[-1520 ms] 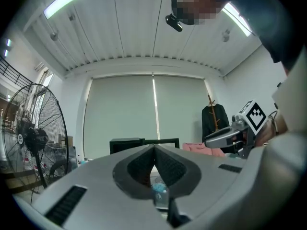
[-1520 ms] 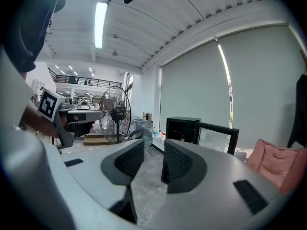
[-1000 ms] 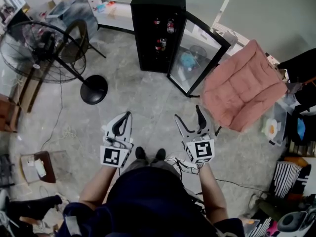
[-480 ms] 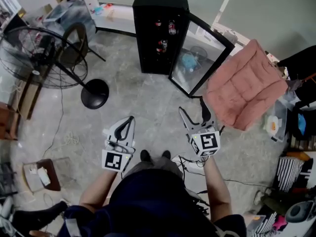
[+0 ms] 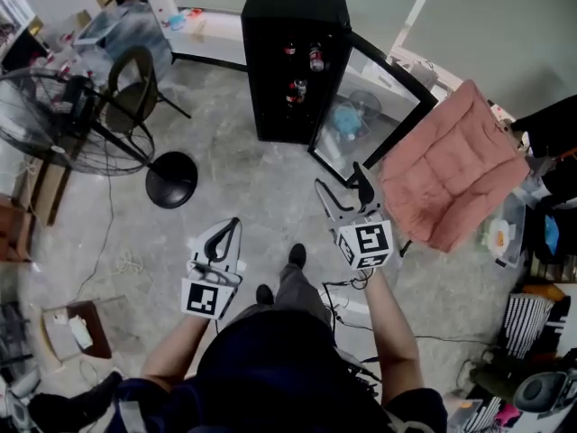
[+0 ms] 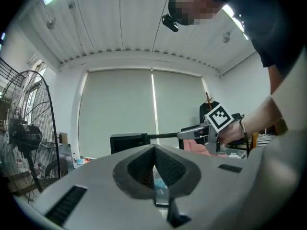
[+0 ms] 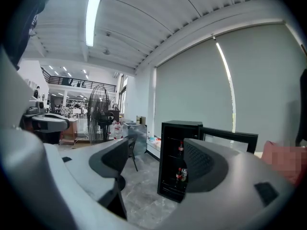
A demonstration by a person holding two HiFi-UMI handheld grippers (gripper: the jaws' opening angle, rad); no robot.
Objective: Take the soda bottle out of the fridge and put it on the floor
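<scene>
Stands on the grey stone floor (image 5: pixel 252 174), well apart from a black fridge (image 5: pixel 293 25) straight ahead. Faces its glass door (image 5: pixel 365 106), swung wide open toward the right.

Inside, on the upper shelf: a soda bottle (image 5: pixel 316 59), upright, with a red label. On the shelf below: more bottles (image 5: pixel 294 88), also upright and close together. All inside the fridge, far from both tools.

Holds the left tool (image 5: pixel 233 226) low and near the body, pointing toward the fridge. Clenched, with the jaws pressed together at the tips and nothing between them, as seen in the left gripper view.

Holds the right tool (image 5: pixel 338 180) further forward than the left, aimed at the open fridge. Released, with the jaws wide apart and gripping nothing. In the right gripper view, only the distant fridge and its bottles between the two pads.

Left of the fridge: a large standing fan (image 5: pixel 54 120), its round black base resting on the floor, and beyond it a dark chair (image 5: pixel 135 79). Right of the open door: a pink quilted cushion (image 5: pixel 451 165), near the door's edge. One shoe (image 5: pixel 296 256) set ahead of the other, between the two tools.
</scene>
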